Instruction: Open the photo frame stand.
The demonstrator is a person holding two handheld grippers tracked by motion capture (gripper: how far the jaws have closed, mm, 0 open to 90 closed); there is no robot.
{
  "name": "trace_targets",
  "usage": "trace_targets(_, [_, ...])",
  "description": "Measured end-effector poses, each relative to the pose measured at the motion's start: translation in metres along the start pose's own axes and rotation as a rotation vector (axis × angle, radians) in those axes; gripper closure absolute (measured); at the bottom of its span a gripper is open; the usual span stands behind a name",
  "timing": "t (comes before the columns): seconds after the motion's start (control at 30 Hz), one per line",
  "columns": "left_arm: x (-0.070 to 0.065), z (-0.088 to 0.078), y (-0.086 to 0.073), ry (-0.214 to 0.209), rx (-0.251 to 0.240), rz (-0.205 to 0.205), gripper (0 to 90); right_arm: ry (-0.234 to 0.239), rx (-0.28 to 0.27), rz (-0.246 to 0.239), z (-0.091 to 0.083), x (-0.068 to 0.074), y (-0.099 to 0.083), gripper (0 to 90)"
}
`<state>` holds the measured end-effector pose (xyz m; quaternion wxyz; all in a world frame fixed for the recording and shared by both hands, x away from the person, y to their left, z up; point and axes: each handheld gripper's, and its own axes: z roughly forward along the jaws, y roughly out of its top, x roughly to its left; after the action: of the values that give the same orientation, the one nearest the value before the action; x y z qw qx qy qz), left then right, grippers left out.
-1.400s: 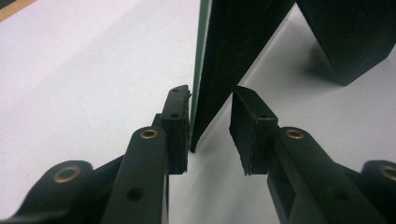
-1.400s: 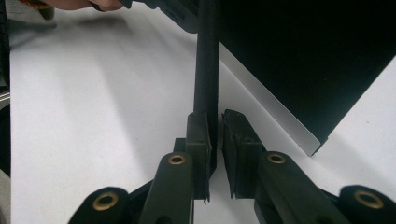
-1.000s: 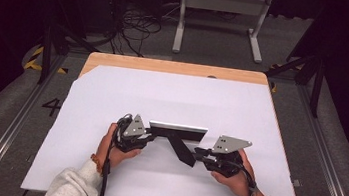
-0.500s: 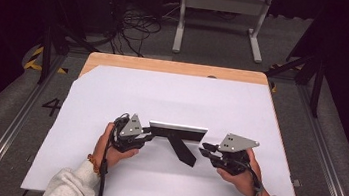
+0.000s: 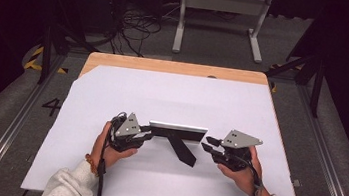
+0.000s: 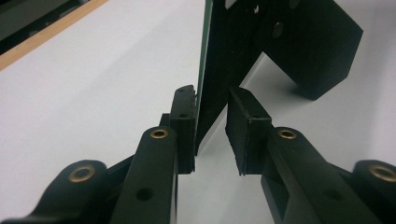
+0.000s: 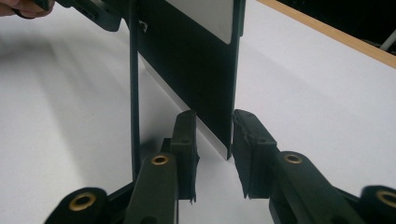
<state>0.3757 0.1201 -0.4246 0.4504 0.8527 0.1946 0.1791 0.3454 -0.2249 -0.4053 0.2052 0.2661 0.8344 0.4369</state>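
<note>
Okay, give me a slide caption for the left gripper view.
Left gripper with open jaws straddling the edge of an upright black frame on a white table.

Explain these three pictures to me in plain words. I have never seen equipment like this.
No robot here: a person sits at a table covered by a white sheet and holds a tool in each hand, each tool being a hand-held gripper with two black jaws.

The wide picture looks down from above. The left hand-held gripper and the right hand-held gripper sit at either end of a thin black upright panel with a fold-out prop leg, perhaps a picture frame.

The two close-ups come from cameras riding on each gripper. In each, the jaws straddle an edge of the panel with a gap showing, so neither clamps it.
</note>
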Motion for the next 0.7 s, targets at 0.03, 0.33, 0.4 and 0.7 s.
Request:
trace_targets(0.03, [0.0,0.0,0.0,0.0,0.0,0.0,73.1,0.0,0.0,0.0,0.0,0.0,0.0,71.1])
trace_targets(0.33, [0.0009,-0.0024,0.0013,-0.002,-0.012,0.003,77.5,-0.012,-0.036,0.005,0.0056,0.0001,0.005,71.1])
trace_targets(0.4, [0.0013,-0.0021,0.0013,-0.001,-0.013,0.003,78.3,-0.01,-0.041,0.009,0.0062,-0.0002,0.0061,72.1])
trace_targets(0.7, [0.0023,-0.0015,0.002,-0.008,-0.01,0.002,78.6,-0.015,-0.059,0.014,0.0059,-0.0041,0.0073,78.9])
